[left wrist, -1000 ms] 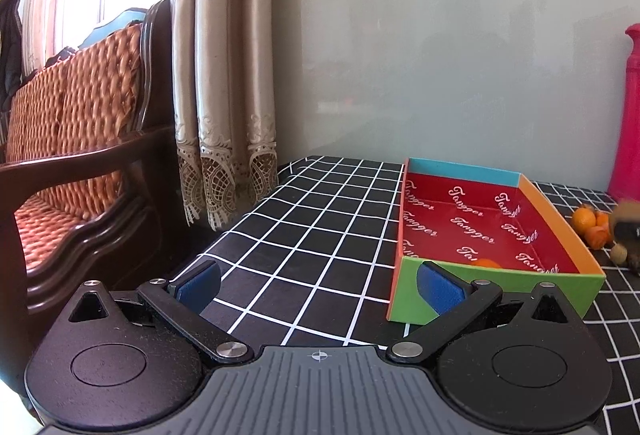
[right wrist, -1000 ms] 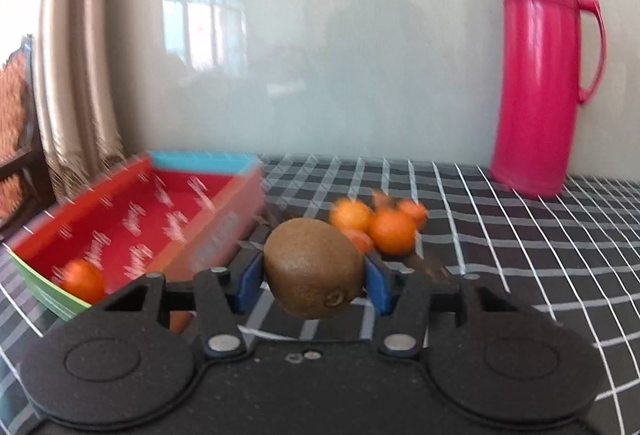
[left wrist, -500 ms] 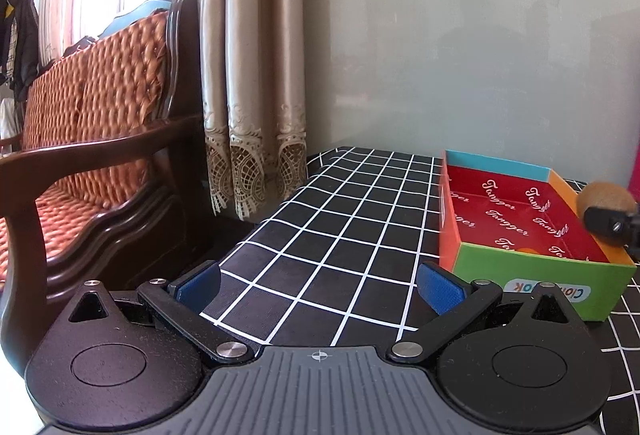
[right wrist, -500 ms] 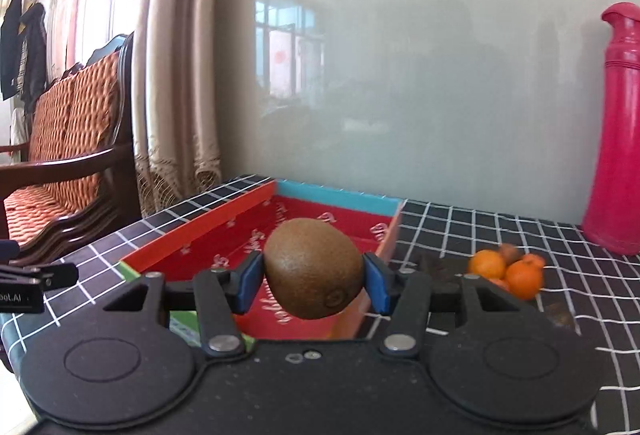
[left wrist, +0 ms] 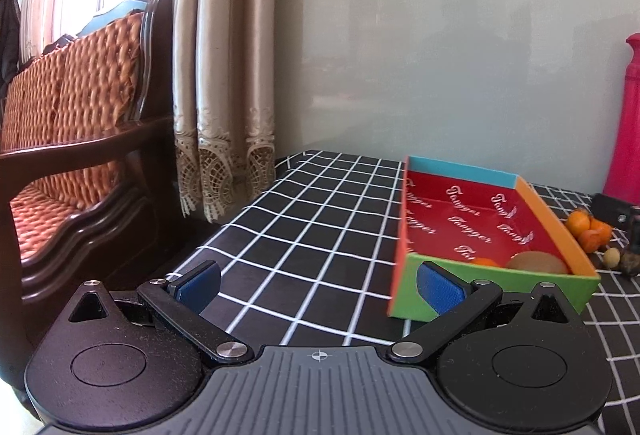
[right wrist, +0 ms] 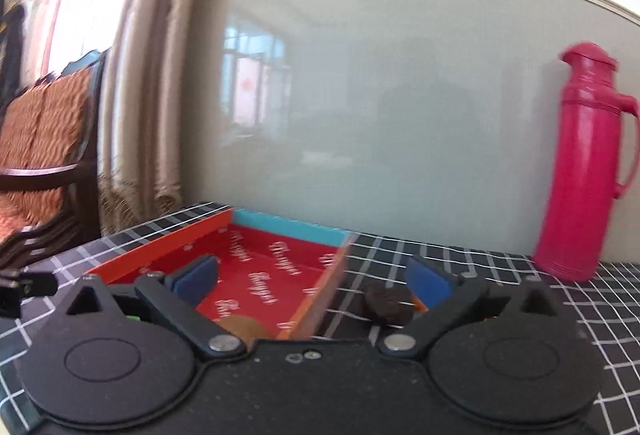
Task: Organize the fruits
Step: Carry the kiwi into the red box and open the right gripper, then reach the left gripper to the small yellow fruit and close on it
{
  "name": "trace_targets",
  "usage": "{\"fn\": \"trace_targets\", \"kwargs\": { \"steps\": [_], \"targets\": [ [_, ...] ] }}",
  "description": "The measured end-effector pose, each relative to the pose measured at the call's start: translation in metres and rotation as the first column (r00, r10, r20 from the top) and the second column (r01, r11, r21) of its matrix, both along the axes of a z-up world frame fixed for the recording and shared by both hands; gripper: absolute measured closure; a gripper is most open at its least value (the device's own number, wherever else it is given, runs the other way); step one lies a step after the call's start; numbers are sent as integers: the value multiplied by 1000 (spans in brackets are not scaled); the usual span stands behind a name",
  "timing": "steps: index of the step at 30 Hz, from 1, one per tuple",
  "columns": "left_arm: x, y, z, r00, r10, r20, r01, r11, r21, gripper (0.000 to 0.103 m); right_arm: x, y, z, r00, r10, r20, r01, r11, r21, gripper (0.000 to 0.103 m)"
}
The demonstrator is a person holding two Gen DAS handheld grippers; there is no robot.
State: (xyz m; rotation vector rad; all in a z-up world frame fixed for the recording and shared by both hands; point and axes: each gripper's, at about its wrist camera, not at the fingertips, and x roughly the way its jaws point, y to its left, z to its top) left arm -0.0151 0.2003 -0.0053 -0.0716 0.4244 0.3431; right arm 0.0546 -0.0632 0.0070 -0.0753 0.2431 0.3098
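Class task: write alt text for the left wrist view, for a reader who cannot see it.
A kiwi and an orange lie in a red-lined cardboard tray on a black checked tablecloth. The left tool stands open and empty in front, with more oranges right of the tray.

A shallow multicoloured cardboard tray (left wrist: 538,209) sits on the black-and-white checked tablecloth (left wrist: 304,231). In its near corner lie a brown kiwi (left wrist: 536,262) and, left of it, an orange tangerine (left wrist: 485,261). Right of the tray lie loose tangerines (left wrist: 588,229). Behind stands a pink thermos (right wrist: 582,171); a wooden sofa (left wrist: 76,155) stands left.
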Motion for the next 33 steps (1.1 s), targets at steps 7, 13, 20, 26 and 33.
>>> {"fn": "trace_targets", "kwargs": {
  "steps": [7,13,20,26,33],
  "targets": [
    [5,-28,4,998,-52,19,52,999,10,0,13,-51,0,990,-132,-48,134,990,46,3],
    [16,-62,8,988,-153,24,153,988,3,0,11,-92,1,975,-215,-52,218,974,69,3],
    [28,-110,14,969,-238,70,236,971,29,0,5,-132,2,953,-303,-25,304,949,86,3],
    [43,-154,13,936,-342,88,340,940,33,0,1,-174,3,922,-386,-21,386,916,109,3],
    [58,-199,9,909,-412,66,411,911,39,0,-1,-226,1,876,-480,-43,480,862,163,3]
  ]
}}
